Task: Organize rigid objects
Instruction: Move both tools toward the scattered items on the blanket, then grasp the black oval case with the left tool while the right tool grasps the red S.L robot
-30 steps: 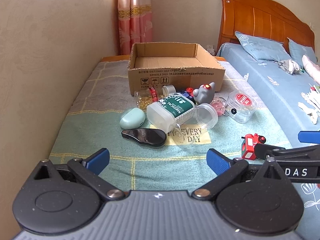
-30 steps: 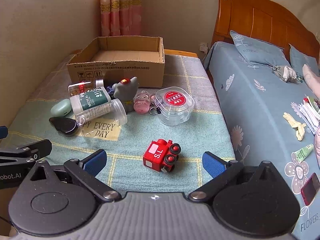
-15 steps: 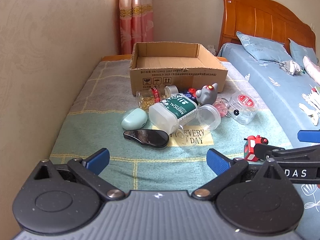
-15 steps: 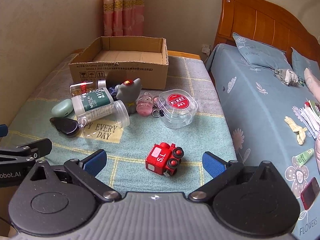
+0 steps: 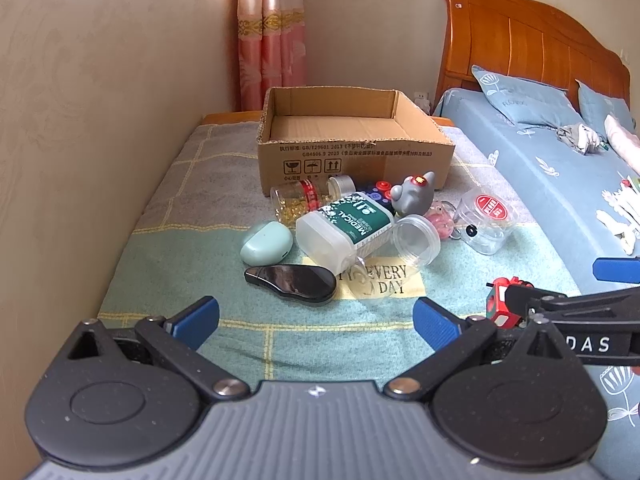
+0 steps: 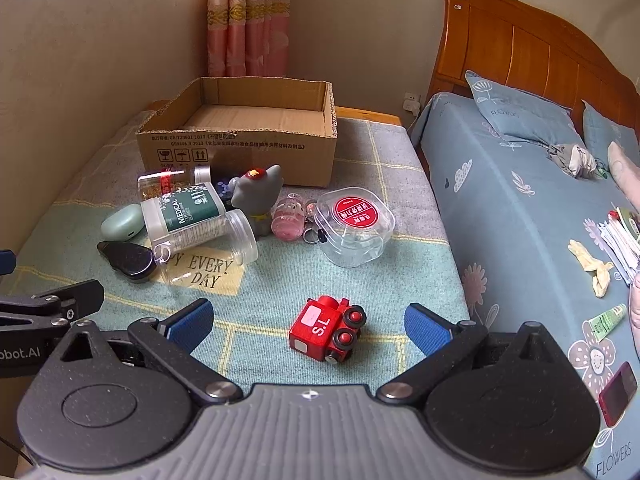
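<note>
Both wrist cams low, facing cardboard box (image 5: 352, 148), sharing clutter.

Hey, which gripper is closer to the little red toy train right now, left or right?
Right. The right gripper is open with the red toy train lying just ahead between its fingers. The left gripper is off to the train's left, facing the black case.

box front: blocked by clutter pile (image 6: 208, 216)
cardboard box (image 6: 240, 136): open top, reachable from above
red train (image 6: 326, 334): bare blanket all round
</note>
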### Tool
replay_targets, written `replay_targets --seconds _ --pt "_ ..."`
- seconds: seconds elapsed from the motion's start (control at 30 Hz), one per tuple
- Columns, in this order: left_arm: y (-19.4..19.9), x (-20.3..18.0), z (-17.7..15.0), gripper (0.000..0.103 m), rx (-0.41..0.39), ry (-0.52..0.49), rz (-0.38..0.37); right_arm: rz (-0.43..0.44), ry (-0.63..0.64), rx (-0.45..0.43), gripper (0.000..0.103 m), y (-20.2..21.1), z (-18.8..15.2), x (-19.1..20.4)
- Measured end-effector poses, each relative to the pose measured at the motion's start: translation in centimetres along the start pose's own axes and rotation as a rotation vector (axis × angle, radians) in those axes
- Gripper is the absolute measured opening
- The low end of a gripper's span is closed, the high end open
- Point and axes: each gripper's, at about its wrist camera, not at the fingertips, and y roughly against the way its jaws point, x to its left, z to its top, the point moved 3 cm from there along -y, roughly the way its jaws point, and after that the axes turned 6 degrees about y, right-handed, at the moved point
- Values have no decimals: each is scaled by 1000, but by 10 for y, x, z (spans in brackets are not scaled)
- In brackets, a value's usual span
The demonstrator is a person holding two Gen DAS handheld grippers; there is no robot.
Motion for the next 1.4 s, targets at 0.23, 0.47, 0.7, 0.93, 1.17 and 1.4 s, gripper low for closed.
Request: replay_targets --seconds 0.23,0.47,0.7,0.93,1.17,1.4 --pt "-1 1 1 102 1 -1 -3 -1 1 -2 103 0 1 1" --pt "-2 2 1 102 2 0 -7 -1 8 -12 103 0 2 1" --pt "-4 2 3 102 -8 1 -28 6 25 -56 103 2 3 1" --pt "-9 2 6 102 -16 -19 -44 32 56 -90 103 -3 4 0" --pt "-23 8 8 102 0 -45 -41 113 91 -127 103 -15 0 -7" --pt "-52 21 6 102 40 -78 -43 140 194 -101 103 -38 -20 -17"
